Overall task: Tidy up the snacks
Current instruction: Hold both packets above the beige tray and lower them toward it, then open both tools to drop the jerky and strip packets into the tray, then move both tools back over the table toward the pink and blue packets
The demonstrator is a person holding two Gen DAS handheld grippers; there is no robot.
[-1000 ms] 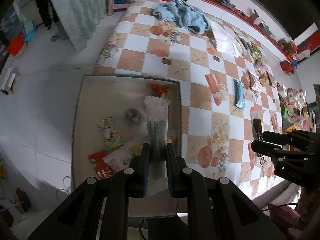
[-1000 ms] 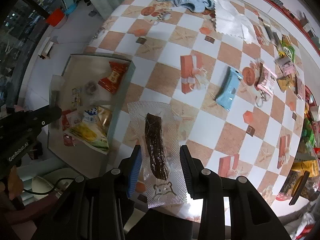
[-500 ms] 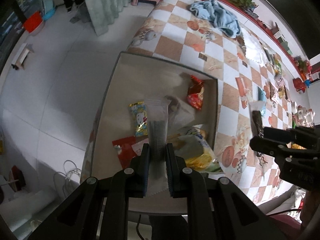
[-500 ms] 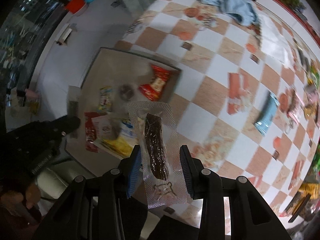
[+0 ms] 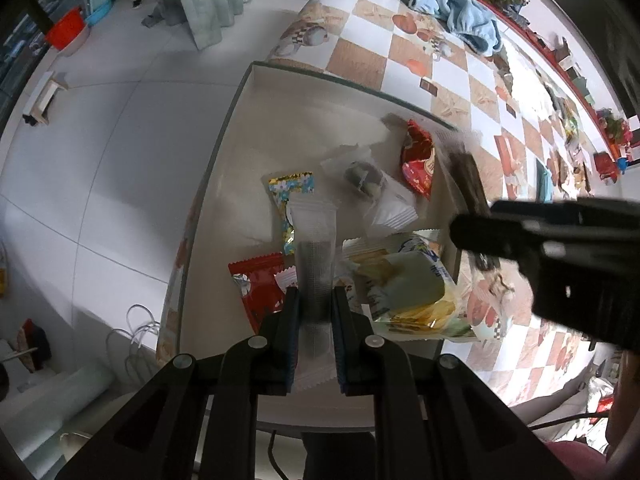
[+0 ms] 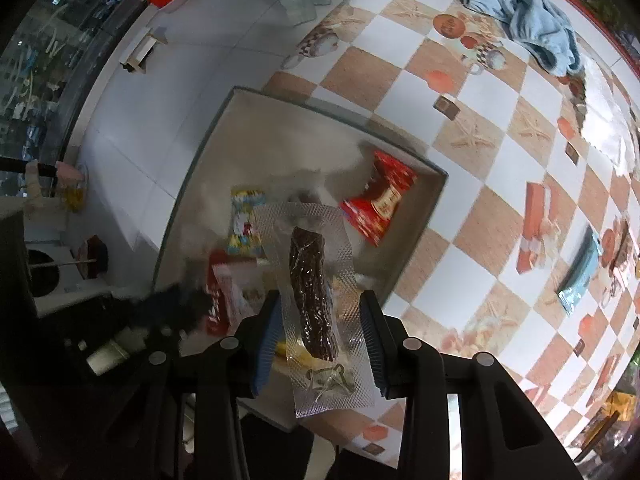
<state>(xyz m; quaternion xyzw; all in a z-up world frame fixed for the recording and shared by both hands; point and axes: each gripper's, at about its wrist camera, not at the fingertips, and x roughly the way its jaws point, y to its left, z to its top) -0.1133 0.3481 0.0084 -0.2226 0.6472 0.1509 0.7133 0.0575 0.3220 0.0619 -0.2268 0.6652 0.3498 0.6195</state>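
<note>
My left gripper (image 5: 314, 308) is clamped on a clear sachet (image 5: 314, 248) with a grey mesh middle; it stands up from between the fingers at the lower centre of the left view, over the box (image 5: 240, 92). My right gripper (image 6: 320, 332) grips a clear vacuum pack (image 6: 316, 292) with a dark brown stick inside, held upright at the lower centre of the right view, also above the box. In the left view that gripper shows as a dark blurred shape at the right edge.

The box fills the middle of both frames, at the corner of the checked table (image 5: 400, 52). Inside it lie a red packet (image 5: 418, 164) toward the upper right, a clear bag (image 5: 362, 178) with dark round pieces just left of it, a yellow-edged cartoon packet (image 5: 290, 196) partly behind my sachet, a red-and-white packet (image 5: 256, 288) at lower left, and a green-and-yellow bag (image 5: 404, 288) at lower right.

On the table beyond, a blue towel (image 5: 452, 0) sits at the upper right of the left view. More snacks are scattered at the right edge of the right view, among them an orange packet (image 6: 534, 228) and a light blue one (image 6: 580, 276).
</note>
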